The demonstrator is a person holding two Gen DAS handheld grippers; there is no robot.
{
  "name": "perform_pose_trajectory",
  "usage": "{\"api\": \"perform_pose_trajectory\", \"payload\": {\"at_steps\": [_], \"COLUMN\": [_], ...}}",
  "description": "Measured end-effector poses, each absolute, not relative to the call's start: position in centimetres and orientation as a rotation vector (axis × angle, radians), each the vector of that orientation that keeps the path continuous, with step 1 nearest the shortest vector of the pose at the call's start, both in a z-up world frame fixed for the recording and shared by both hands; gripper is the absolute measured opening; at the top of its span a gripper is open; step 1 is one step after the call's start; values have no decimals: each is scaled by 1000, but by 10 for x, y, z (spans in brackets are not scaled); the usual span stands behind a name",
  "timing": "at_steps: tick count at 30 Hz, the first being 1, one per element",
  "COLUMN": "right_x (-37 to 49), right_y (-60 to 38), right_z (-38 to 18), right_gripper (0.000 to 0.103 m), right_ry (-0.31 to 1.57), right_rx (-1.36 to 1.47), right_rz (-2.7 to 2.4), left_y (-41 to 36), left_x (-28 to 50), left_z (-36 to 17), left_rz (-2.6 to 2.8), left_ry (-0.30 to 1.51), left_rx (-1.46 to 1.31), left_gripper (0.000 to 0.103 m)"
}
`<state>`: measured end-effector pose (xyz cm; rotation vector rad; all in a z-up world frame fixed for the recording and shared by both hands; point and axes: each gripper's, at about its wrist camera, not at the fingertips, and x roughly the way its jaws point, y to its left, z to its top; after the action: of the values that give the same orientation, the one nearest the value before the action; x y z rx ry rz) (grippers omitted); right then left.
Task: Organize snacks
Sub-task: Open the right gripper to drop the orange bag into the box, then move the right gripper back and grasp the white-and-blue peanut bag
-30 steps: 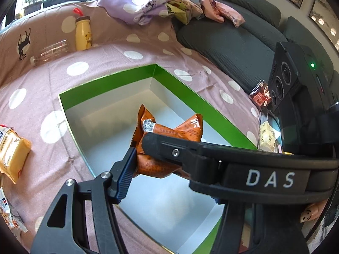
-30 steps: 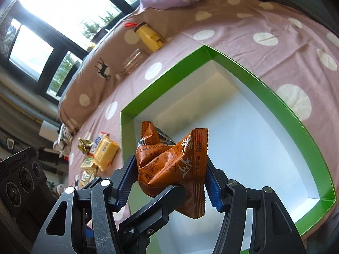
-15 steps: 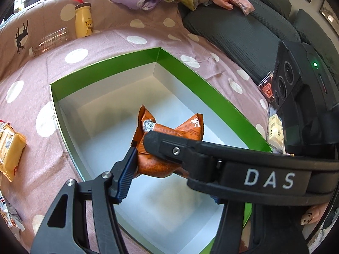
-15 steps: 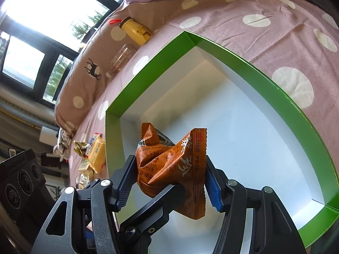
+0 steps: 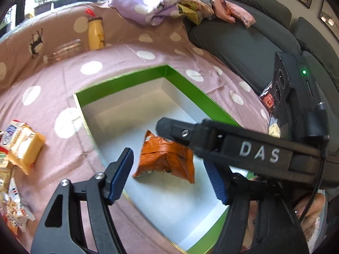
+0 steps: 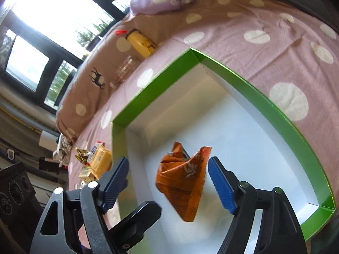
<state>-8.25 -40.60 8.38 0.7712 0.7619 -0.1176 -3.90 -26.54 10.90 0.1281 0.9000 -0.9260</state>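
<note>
two grippers over green box [image 5: 191,93]: left [image 5: 169,176] and right [image 6: 168,184], jaws just opened wide, pads clear of orange packet [image 5: 165,158], which is between them above white box floor. yellow packets [image 5: 23,146] on spotted cloth [image 5: 118,61] left of box. beyond: yellow bottle [image 5: 95,33], clear cup [image 5: 65,48], heaped clothes [image 5: 169,6].

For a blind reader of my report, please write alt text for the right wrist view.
An orange snack packet sits loose between the right gripper's open blue pads, whose jaws have just been opening, above the white floor of a green-rimmed box. The box lies on a pink polka-dot cloth; more snacks wait at its left.
</note>
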Motion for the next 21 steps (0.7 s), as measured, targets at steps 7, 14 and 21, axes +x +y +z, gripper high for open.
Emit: {"api": "perform_pose_trajectory", "payload": {"at_steps": [7,14,21], "right_x": [-76,-64,-48], "right_y": [-369,-316,-264], "right_z": [111,126,121], "right_gripper": [90,90,91], "right_ry": [692,652,670], "right_rx": [627,460,350], "right_rz": [-107,-72,-12], "left_y": [-191,-103,-15], "left_x": [-43,-37,-27], "left_z": [130,126,99], "left_rz": [-783,-539,-305], "left_ry": [780,760,784], "left_rx": [29,-49,-194], "left_gripper": [91,93,93]}}
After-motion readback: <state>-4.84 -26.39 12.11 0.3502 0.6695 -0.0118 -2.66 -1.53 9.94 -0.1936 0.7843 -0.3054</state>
